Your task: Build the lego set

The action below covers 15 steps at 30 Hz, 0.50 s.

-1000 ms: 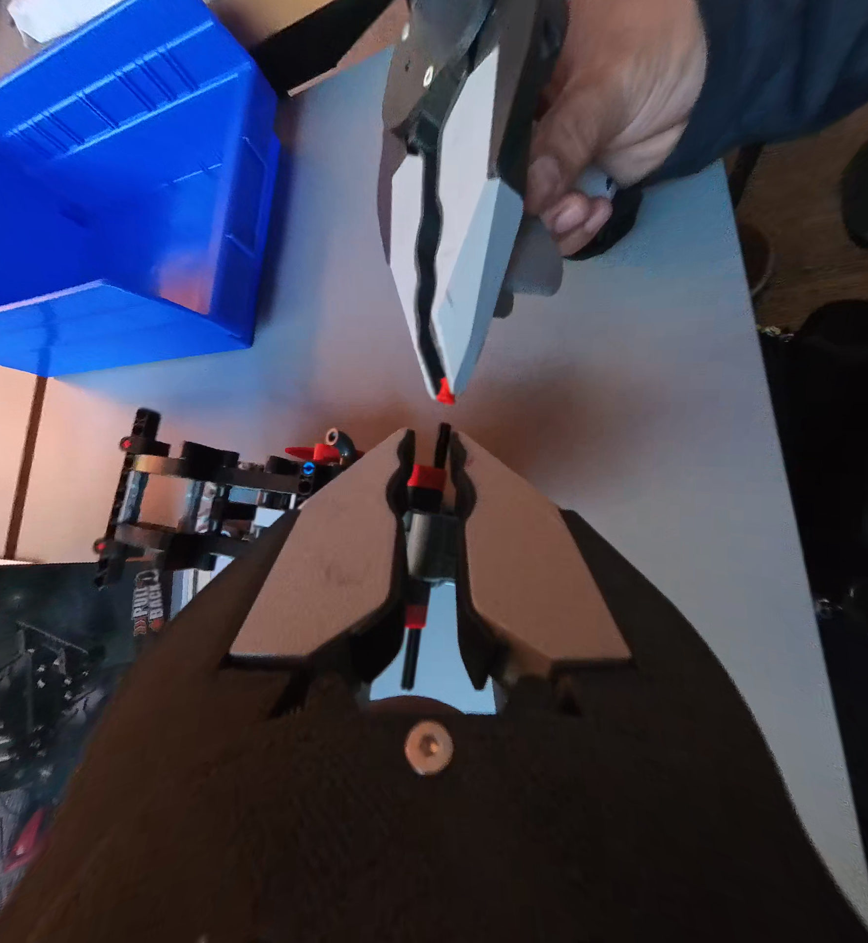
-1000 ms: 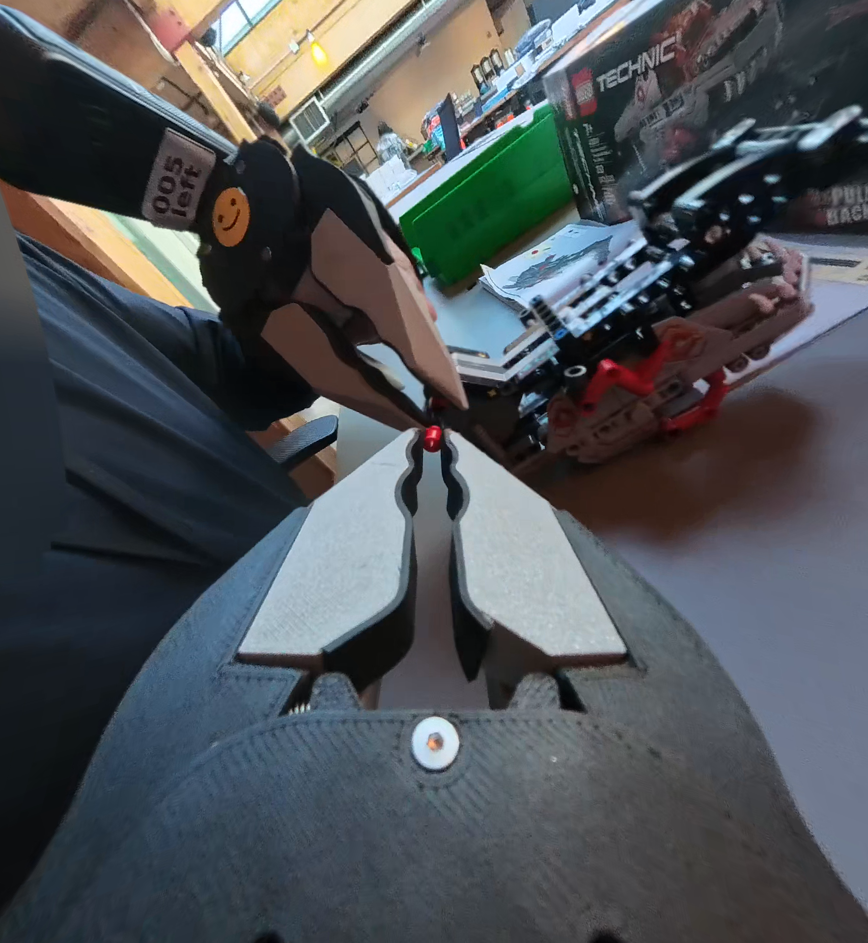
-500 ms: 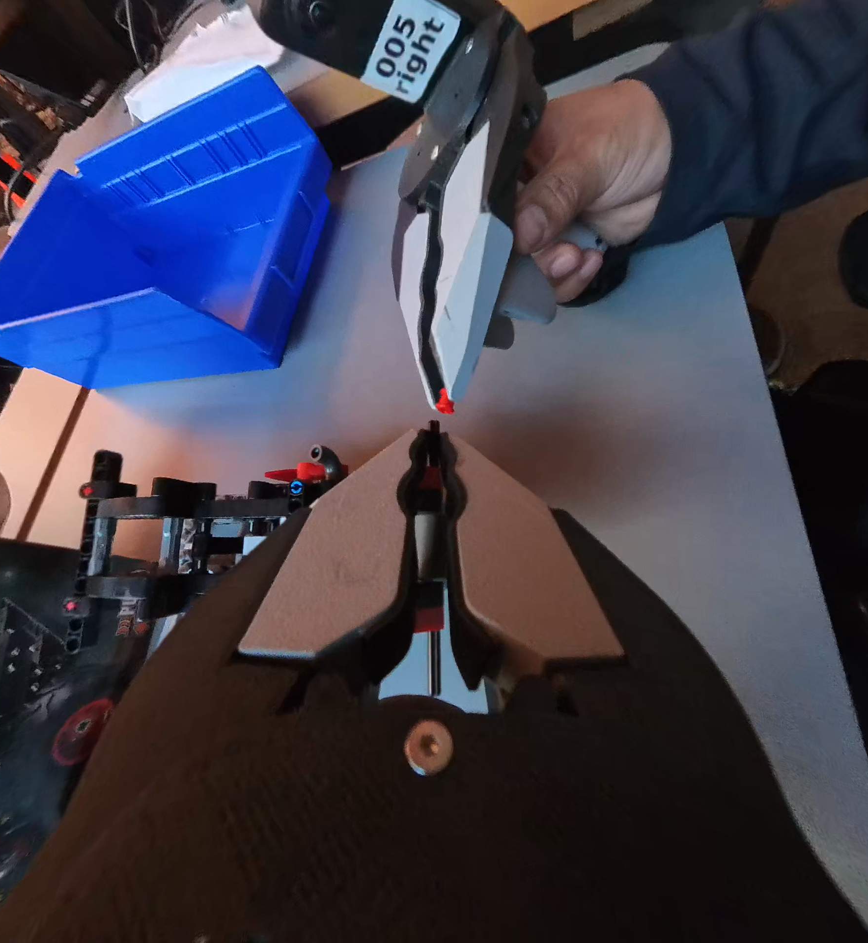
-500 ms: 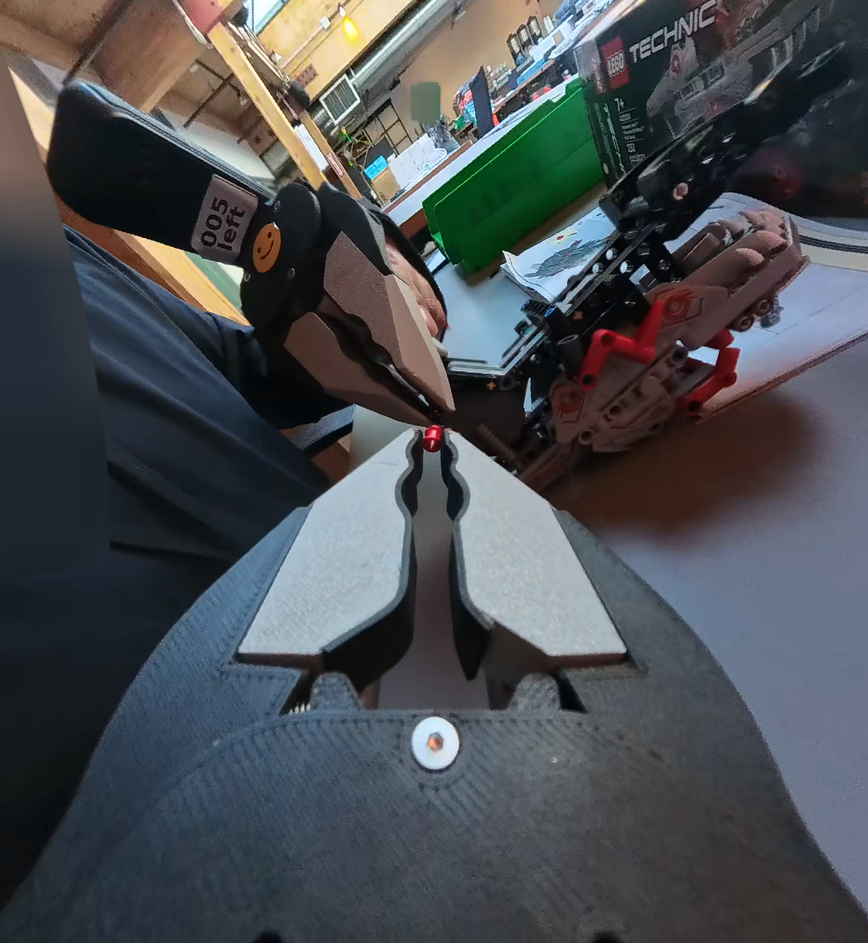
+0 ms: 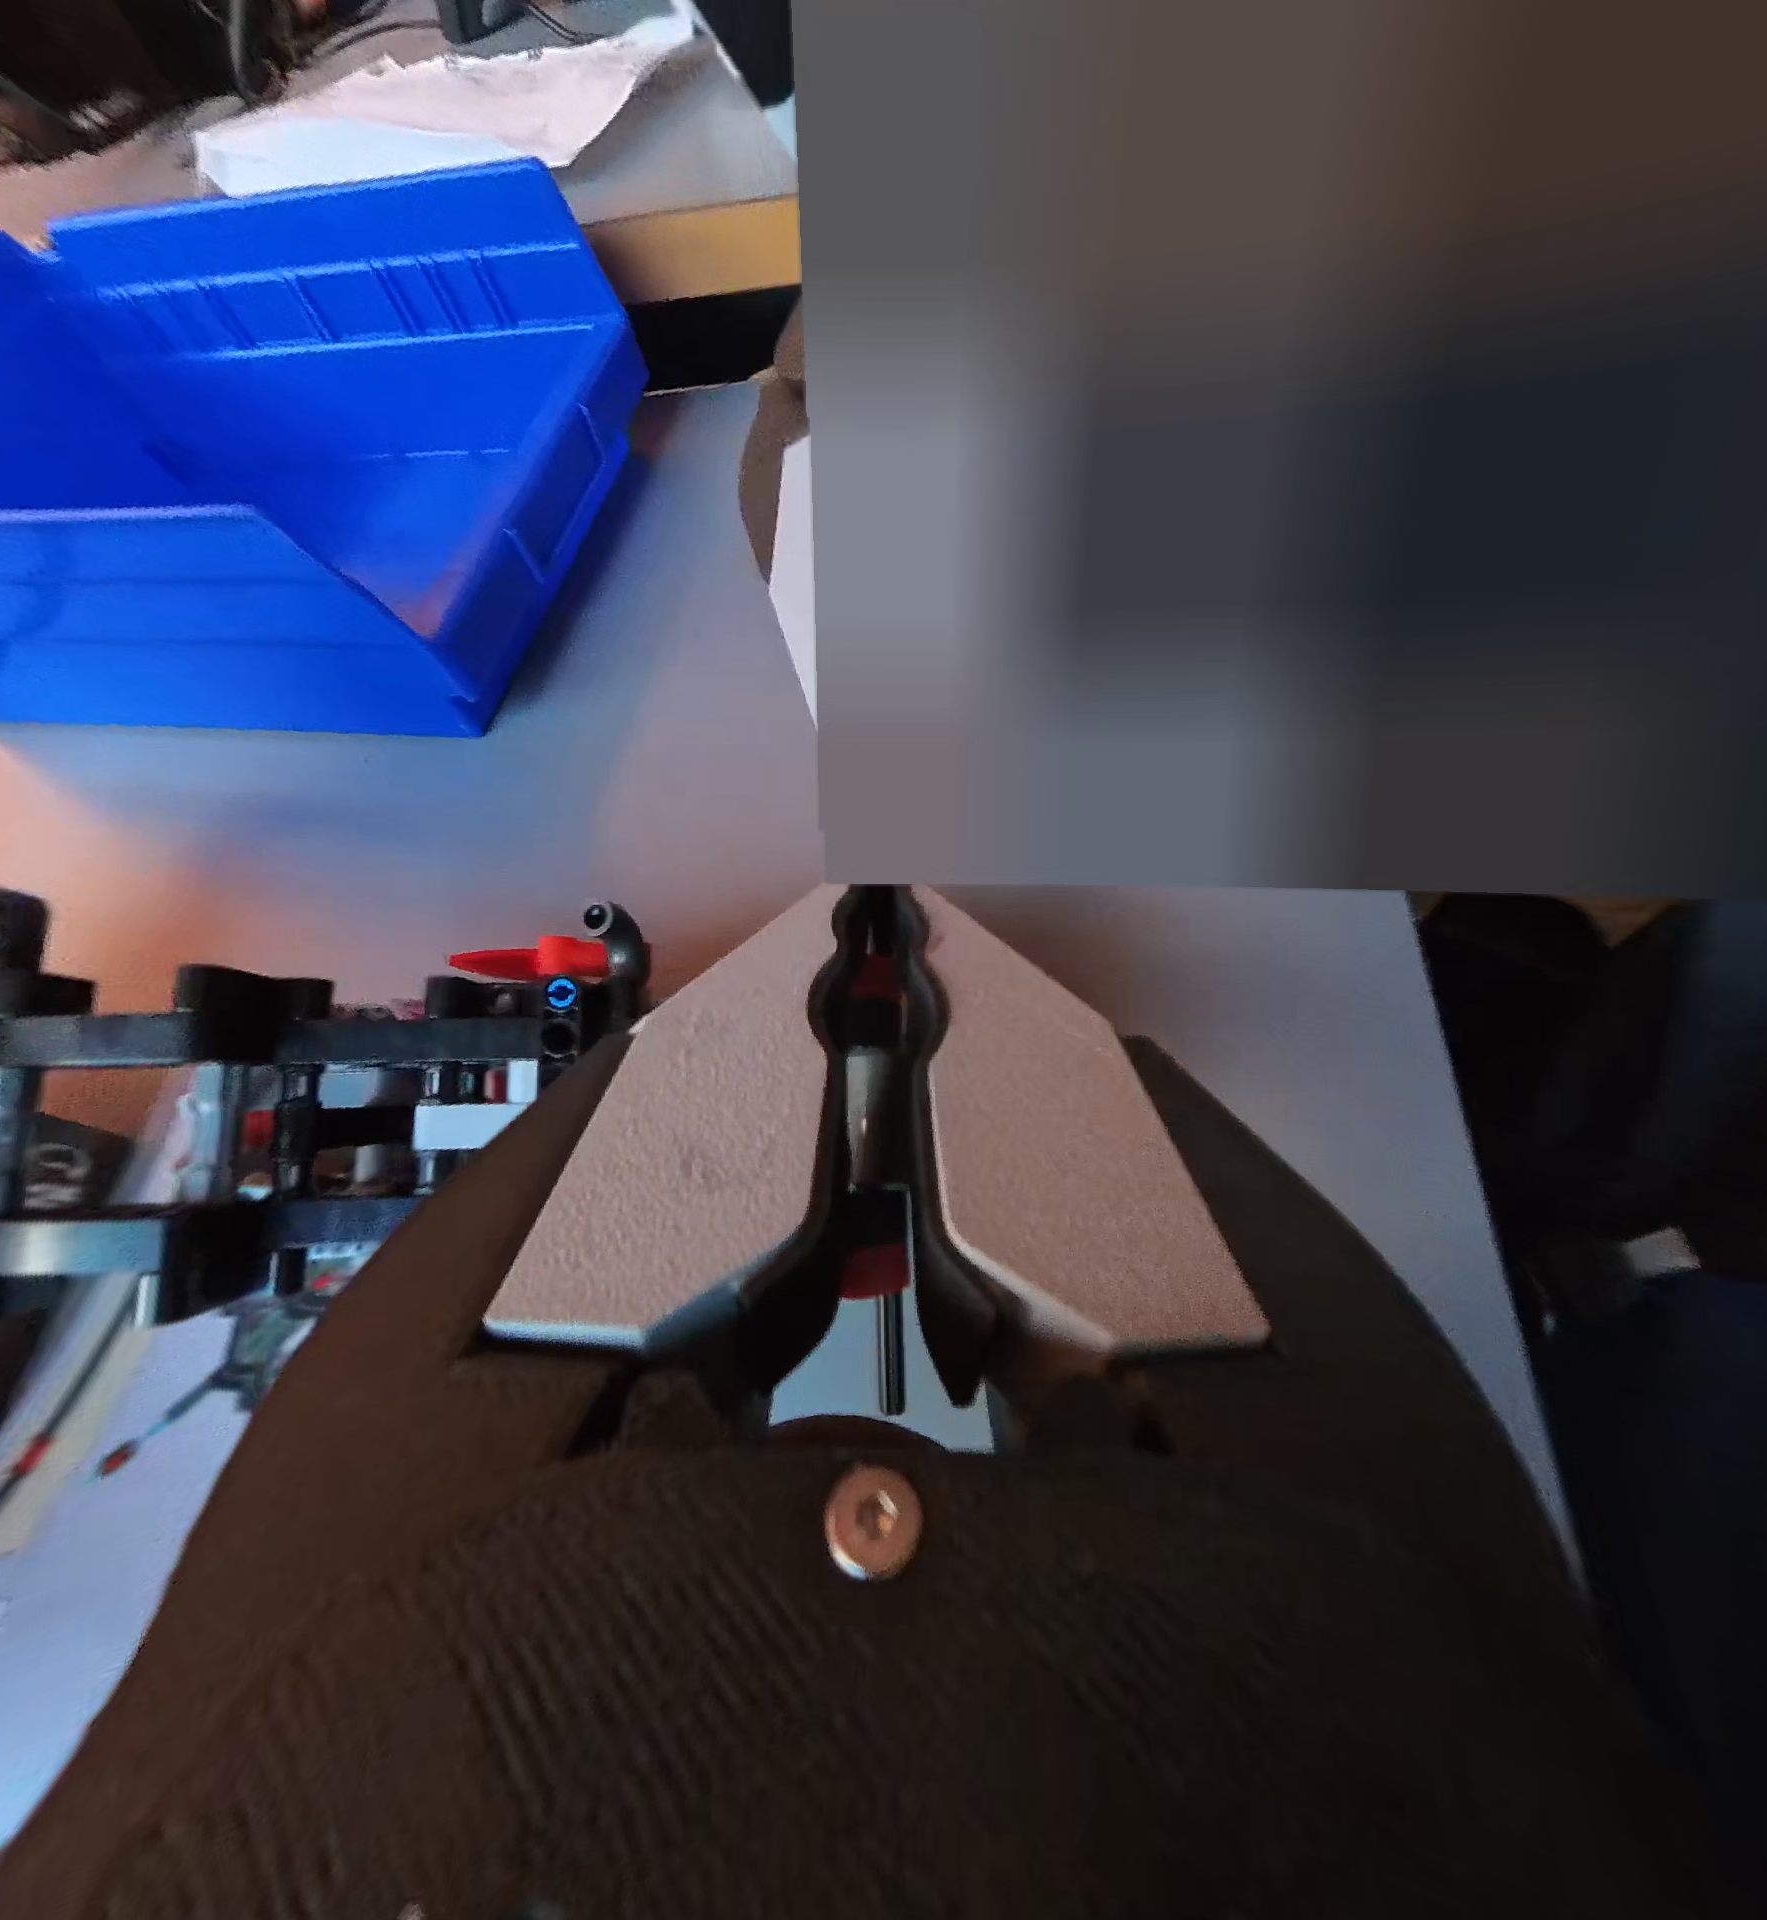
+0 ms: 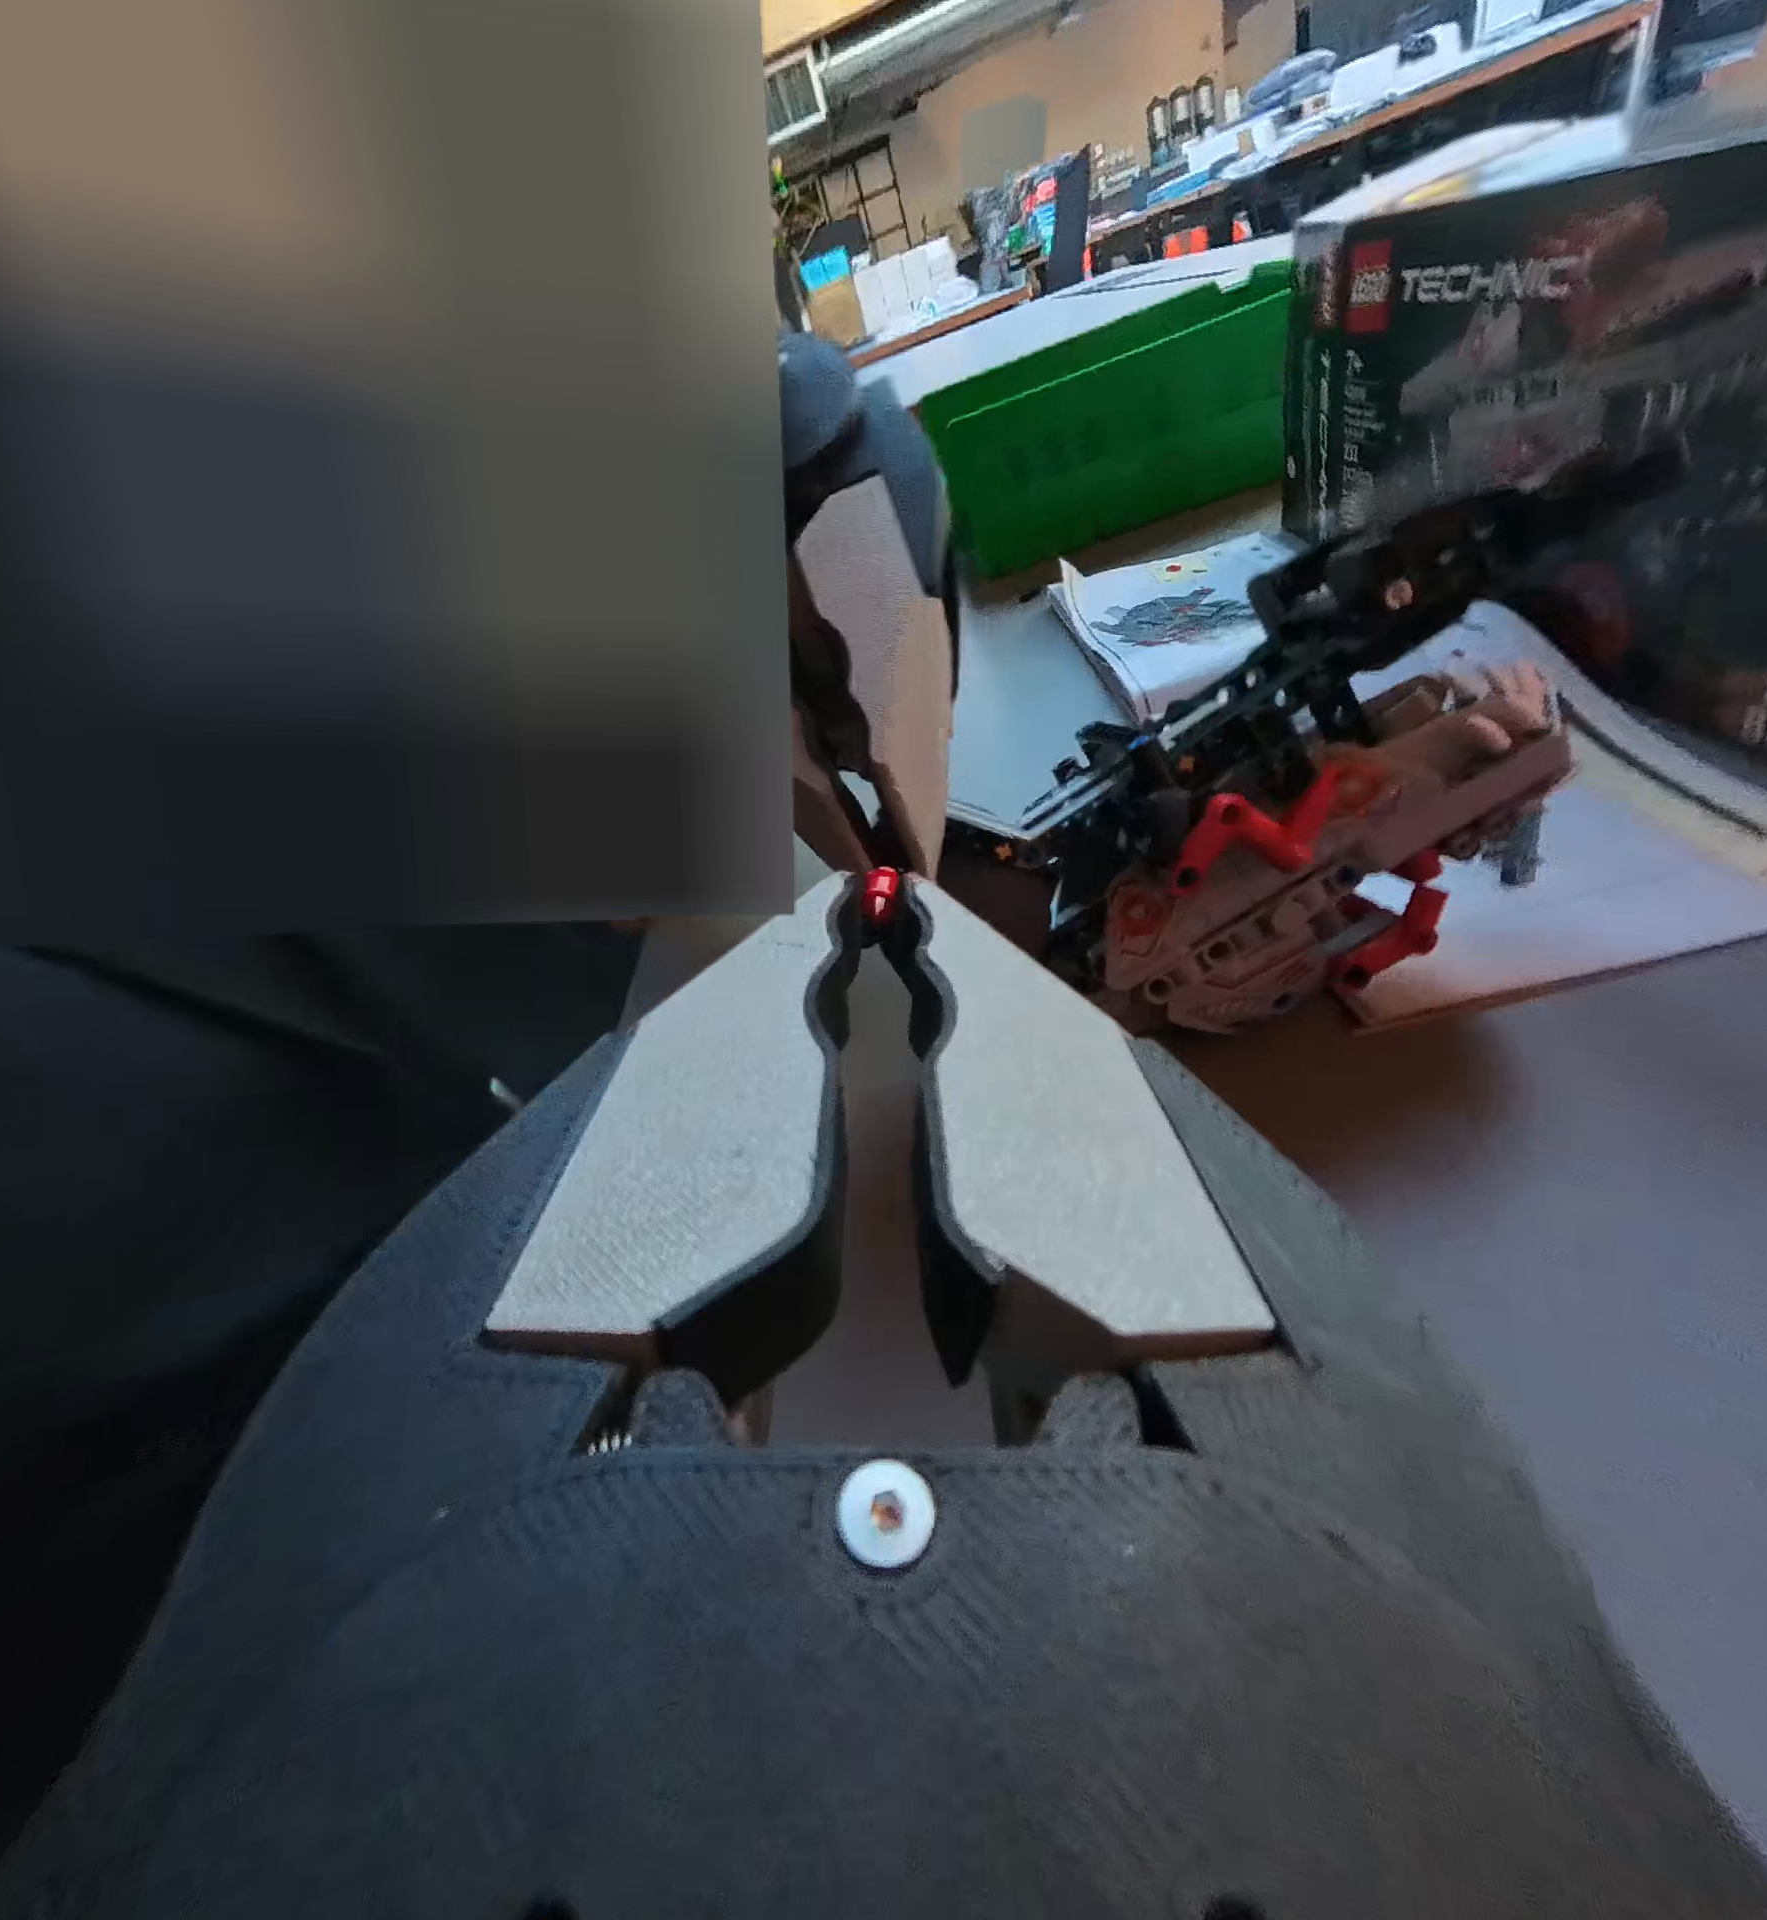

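My left gripper [image 5: 877,914] is shut on a black axle with red bushes and a grey sleeve [image 5: 874,1122], which runs lengthwise between the fingers. My right gripper [image 6: 879,894] is shut on a small red bush [image 6: 879,896] at its tips. In the right wrist view the left gripper's tan fingers [image 6: 884,665] come down from above and end right at the red bush. The partly built black, grey and red lego model [image 6: 1305,831] stands on the table to the right, and shows at the left in the left wrist view [image 5: 266,1091]. A blurred patch hides the right gripper in the left wrist view.
A blue bin [image 5: 266,447] lies on the white table [image 5: 650,675] beyond the model. An open instruction booklet [image 6: 1159,623], the dark lego box [image 6: 1565,343] and a green bin [image 6: 1107,457] stand behind the model. A dark chair [image 5: 1668,1143] is off the table's right edge. Only a small space, under 4 cm, lies between the two pairs of fingers.
Both grippers have swung round while staying tip to tip. The left gripper now stands steeper over the red bush. Both stay shut on their parts.
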{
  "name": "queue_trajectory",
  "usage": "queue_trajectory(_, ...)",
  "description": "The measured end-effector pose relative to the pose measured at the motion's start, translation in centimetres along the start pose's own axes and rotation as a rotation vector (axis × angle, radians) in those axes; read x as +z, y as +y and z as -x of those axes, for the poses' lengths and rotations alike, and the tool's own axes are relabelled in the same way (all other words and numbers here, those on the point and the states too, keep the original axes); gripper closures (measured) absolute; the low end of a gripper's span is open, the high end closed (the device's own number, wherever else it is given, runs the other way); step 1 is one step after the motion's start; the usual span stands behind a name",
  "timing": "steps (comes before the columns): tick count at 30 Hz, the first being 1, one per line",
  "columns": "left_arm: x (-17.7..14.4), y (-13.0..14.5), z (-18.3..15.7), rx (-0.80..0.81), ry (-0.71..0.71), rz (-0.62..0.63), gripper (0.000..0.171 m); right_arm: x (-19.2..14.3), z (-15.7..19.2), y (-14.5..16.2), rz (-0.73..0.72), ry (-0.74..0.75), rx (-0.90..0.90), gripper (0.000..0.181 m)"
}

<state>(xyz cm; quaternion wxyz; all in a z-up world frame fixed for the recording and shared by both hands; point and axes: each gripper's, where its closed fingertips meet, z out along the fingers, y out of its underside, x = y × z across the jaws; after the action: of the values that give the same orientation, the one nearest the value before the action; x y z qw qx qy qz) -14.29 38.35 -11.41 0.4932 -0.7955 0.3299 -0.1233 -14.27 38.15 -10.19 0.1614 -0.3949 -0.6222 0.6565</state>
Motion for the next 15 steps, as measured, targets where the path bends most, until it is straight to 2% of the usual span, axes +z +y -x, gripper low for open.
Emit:
queue_trajectory(8, -0.15, -0.21, 0.08, -0.240, 0.203, 0.002, 0.170, 0.38, -0.12, 0.11, 0.131, 0.002, -0.305, 0.179)
queue_trajectory(15, -0.09, -0.43, 0.35, -0.361, 0.293, -0.007, 0.170, 0.27, -0.86, -0.39, 0.089, -0.032, -0.429, 0.179)
